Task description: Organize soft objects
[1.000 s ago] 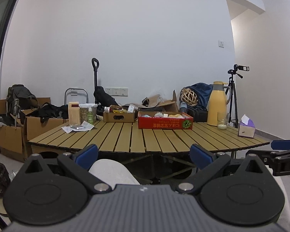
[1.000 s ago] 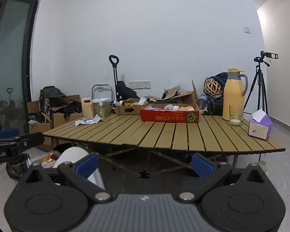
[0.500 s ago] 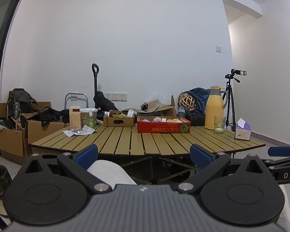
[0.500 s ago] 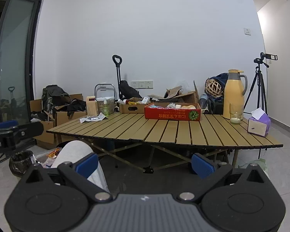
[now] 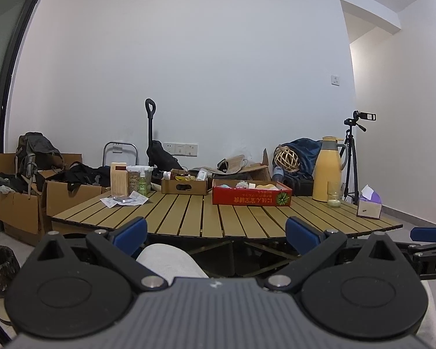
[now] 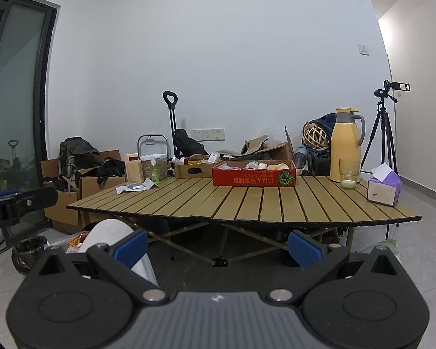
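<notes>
So over the last second both views have tipped up a bit and the bench [image 5: 218,215] now sits lower and looks a touch nearer, which I read as me lining up on it rather than actually working anything. My left tool [image 5: 216,229] and right tool [image 6: 218,245] are both spread wide with nothing between the blue pads, held low on the near side of the bench, with my knee [image 5: 165,257] poking up in between. The soft stuff, as far as I can tell, is the pale and yellowish lumps in the red box [image 6: 254,173] on the far middle of the bench; too small to say what each one is. That box is well apart from both tools, with bare slats between. Can't tell whether they're sorted already or waiting to be.
</notes>
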The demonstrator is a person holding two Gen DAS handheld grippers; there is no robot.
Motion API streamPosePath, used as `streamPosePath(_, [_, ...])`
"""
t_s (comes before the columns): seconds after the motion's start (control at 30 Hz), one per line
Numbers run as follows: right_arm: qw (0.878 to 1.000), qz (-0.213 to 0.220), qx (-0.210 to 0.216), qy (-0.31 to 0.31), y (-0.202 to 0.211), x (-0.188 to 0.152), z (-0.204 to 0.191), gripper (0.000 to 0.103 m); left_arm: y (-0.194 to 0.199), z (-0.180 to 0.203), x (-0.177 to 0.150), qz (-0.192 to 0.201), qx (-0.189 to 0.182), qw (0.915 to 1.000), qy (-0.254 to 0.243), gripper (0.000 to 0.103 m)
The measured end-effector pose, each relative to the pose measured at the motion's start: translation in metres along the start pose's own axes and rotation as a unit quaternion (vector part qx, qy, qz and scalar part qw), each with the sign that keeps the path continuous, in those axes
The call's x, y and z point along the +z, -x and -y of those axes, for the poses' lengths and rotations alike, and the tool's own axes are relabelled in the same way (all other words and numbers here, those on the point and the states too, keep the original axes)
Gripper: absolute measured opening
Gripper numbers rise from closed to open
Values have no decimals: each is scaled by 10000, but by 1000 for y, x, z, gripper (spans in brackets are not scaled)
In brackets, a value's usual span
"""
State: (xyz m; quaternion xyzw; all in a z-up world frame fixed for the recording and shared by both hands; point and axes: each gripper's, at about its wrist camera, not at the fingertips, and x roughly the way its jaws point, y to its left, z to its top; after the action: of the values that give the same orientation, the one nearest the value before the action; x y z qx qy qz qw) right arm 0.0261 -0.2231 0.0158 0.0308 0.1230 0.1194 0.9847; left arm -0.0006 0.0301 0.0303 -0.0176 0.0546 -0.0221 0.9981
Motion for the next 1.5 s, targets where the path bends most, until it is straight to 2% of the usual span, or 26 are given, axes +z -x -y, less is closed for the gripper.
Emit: streamPosePath(1.5, [10000,6,75,-3,-5,-6,2,103,7,-4,3,-5,-105,9999,-68,103])
